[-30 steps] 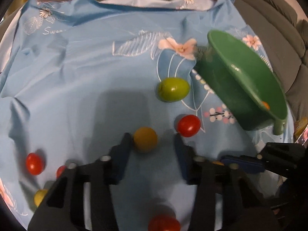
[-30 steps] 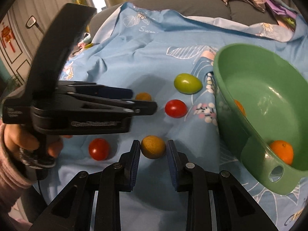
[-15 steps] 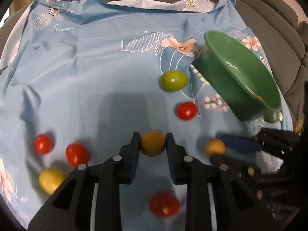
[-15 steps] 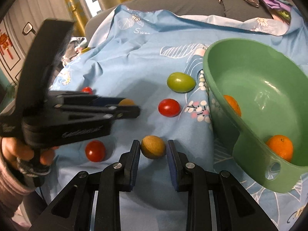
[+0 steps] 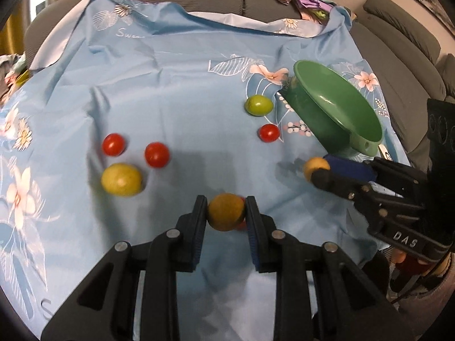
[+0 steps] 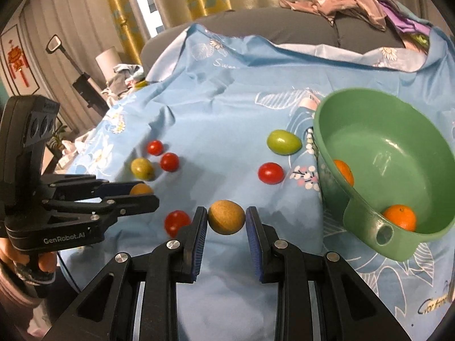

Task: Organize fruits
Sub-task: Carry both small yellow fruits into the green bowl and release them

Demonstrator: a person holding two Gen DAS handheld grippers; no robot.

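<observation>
1. Left wrist view: your left gripper (image 5: 226,213) pinches a brownish-yellow round fruit (image 5: 226,211) between its blue-lined pads, lifted above the blue floral cloth (image 5: 176,91). A red tomato (image 5: 241,224) peeks out just behind that fruit.
2. Same view: your right gripper (image 5: 315,170) comes in from the right, clamped on a second tan fruit (image 5: 312,167), near the handle of the green bowl (image 5: 338,105). The letters "DAS" read on the gripper's body.
3. Same view: on the cloth lie a green fruit (image 5: 258,105) and a red tomato (image 5: 268,133) just beside the bowl; well to the left sit two red tomatoes (image 5: 113,144) (image 5: 157,155) and a yellow fruit (image 5: 121,179) near them. The cloth carries script starting "Swee", partly folded away.
4. Right wrist view: your right gripper (image 6: 226,218) holds its tan, rough-skinned fruit (image 6: 226,217) between both pads, above the cloth (image 6: 227,108).
5. Same view: your left gripper (image 6: 142,194) enters from the left, closed on its fruit (image 6: 140,189); its body reads "GenRobot.AI".
6. Same view: the green bowl (image 6: 398,244) sits to the right with two oranges (image 6: 399,217) (image 6: 344,172) inside. Writing near the cloth's lower right edge starts "Gor", the rest unclear.
</observation>
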